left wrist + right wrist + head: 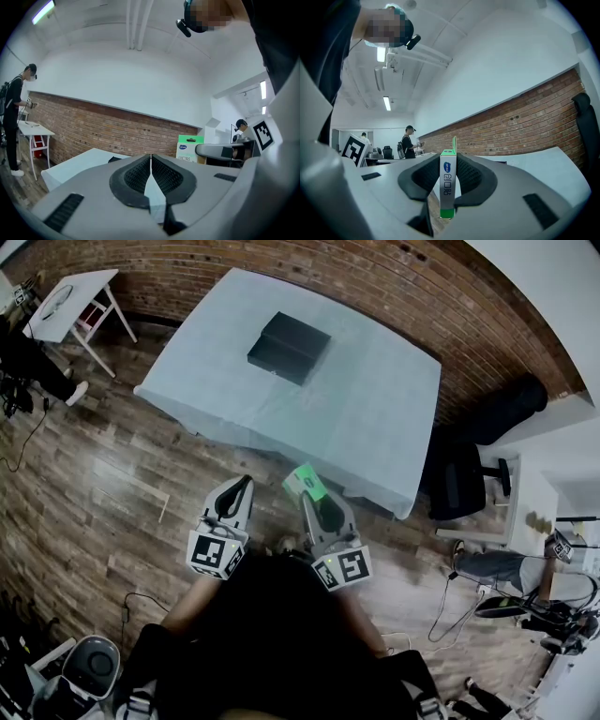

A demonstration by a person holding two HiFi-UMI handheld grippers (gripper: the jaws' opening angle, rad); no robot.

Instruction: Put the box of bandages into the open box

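Right gripper view: bandage box (447,187) is clamped in the right claw (448,161), to be carried level to the open box (289,346) well ahead; left claw (150,161) is closed.

Side of box of bandages (447,185): blue oval logo over grey lettering (neither legible); at 9 o'clock, a black-and-white square marker (352,149).
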